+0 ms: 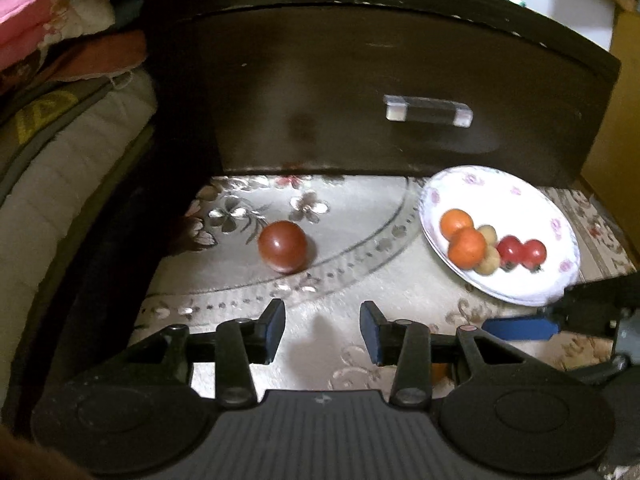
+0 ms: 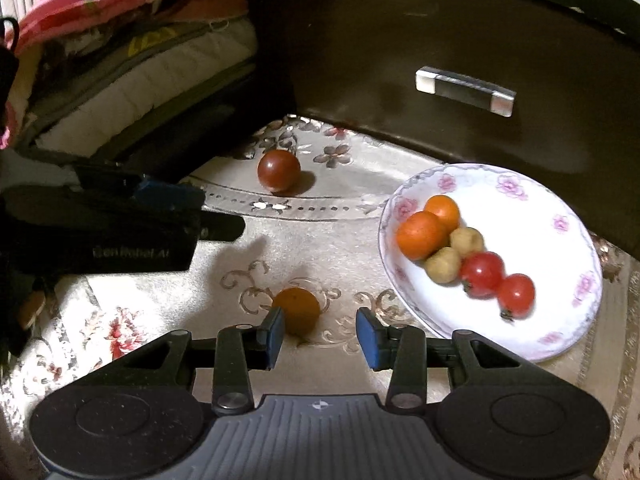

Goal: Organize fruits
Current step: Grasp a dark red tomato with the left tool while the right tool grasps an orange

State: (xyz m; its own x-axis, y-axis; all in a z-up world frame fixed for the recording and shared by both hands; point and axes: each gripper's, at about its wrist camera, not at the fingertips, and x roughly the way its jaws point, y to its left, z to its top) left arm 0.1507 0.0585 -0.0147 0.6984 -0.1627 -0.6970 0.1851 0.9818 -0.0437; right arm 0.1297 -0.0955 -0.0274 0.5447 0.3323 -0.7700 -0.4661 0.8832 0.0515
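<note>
Right tongs point(image 2: 316, 336) spread wide, gripping nothing. A loose orange fruit point(image 2: 297, 311) sits on the floral cloth point(image 2: 320, 240) at lower centre of the right wrist view, right up against the left blue pad point(image 2: 274, 334), with open cloth between it and the right pad. Left tongs point(image 1: 322, 326) also parted and empty, pointed toward the dark red tomato point(image 1: 283, 246) at centre of the left wrist view, well apart from it.

Plate point(image 2: 560, 208) at right of frame: white, glossy, pink flower print on rim. Holds 6 pieces in 3 touching pairs: 2 oranges point(image 2: 430, 226), 2 tan fruits point(image 2: 454, 254), 2 small red tomatoes point(image 2: 500, 282).

Risks, judged:
- Fruit is off-centre between the pads; closing may push it sideways, and a smooth round body would roll on the cloth.
- Tomato skin looks thin and shiny; too hard a squeeze could split it.
- Plate is shallow; a dropped fruit could knock the row or roll over the rim.
- Both tools work close together; a collision is possible.

Cloth is soft, matte, embroidered. Dark cabinet drawer point(image 2: 440, 40) behind, with a metal handle point(image 2: 466, 90).
</note>
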